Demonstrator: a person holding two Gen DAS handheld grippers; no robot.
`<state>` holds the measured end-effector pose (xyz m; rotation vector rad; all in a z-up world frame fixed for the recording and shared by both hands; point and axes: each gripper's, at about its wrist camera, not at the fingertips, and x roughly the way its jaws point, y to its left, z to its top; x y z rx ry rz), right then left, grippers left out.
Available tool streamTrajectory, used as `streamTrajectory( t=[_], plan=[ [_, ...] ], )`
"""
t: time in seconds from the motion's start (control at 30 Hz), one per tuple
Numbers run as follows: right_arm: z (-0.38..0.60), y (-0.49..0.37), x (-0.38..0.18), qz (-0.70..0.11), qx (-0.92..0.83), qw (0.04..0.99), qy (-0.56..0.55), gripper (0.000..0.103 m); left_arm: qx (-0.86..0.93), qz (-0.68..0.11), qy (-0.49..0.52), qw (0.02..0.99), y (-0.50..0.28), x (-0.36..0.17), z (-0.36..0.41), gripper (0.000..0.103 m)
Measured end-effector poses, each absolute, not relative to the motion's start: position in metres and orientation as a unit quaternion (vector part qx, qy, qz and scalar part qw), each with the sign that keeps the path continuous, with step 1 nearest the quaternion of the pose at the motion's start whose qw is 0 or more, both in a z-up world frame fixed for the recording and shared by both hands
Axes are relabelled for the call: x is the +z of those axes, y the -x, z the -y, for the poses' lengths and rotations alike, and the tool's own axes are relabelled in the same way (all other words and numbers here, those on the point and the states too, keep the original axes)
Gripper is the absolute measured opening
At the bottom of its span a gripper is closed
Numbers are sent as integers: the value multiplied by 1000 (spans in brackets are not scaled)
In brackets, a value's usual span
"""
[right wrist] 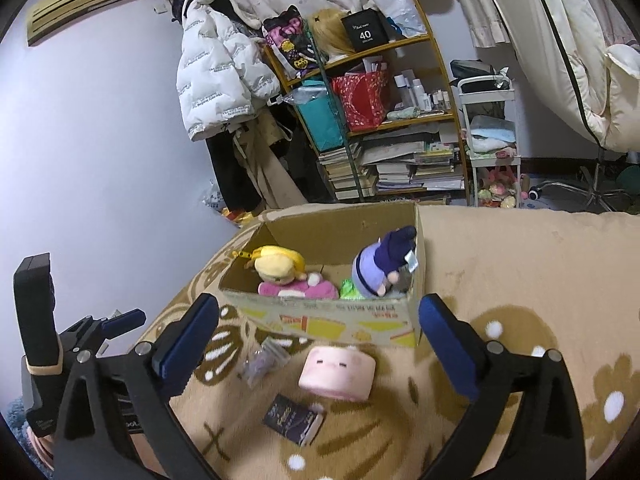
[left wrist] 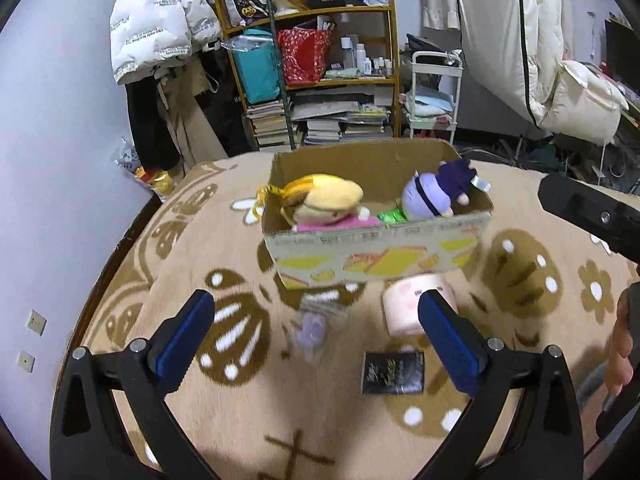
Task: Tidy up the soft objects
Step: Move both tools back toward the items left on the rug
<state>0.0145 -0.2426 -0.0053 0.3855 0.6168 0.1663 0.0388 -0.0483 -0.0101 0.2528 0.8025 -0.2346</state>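
Note:
An open cardboard box (left wrist: 380,256) (right wrist: 332,316) stands on the patterned beige blanket. Inside it lie a blonde doll in pink (left wrist: 328,204) (right wrist: 288,276), a purple plush (left wrist: 436,192) (right wrist: 380,268) and something green (left wrist: 392,216). In front of the box lie a pink plush block with a face (left wrist: 404,308) (right wrist: 338,372), a small clear bag with a purple item (left wrist: 312,328) (right wrist: 262,362) and a dark card pack (left wrist: 394,372) (right wrist: 294,420). My left gripper (left wrist: 316,340) is open and empty above the small bag. My right gripper (right wrist: 320,348) is open and empty above the pink block.
A cluttered shelf (left wrist: 320,60) (right wrist: 380,112) with books, bags and bottles stands behind the bed, with a white cart (left wrist: 434,96) (right wrist: 492,140) beside it. A white puffer jacket (left wrist: 160,16) (right wrist: 220,76) hangs on the left. The blanket (left wrist: 240,420) drops off at the left edge.

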Motion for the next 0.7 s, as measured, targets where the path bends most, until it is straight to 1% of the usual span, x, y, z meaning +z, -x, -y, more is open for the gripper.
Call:
streamTrajectory(
  t=[0.27, 0.7],
  plan=[
    [238, -12, -13, -314, 84, 928, -183, 103, -123, -419, -120, 892, -30, -31, 51, 101],
    [233, -41, -54, -378, 75, 907, -170, 103, -137, -467, -127, 864, -52, -71, 59, 101]
  ],
)
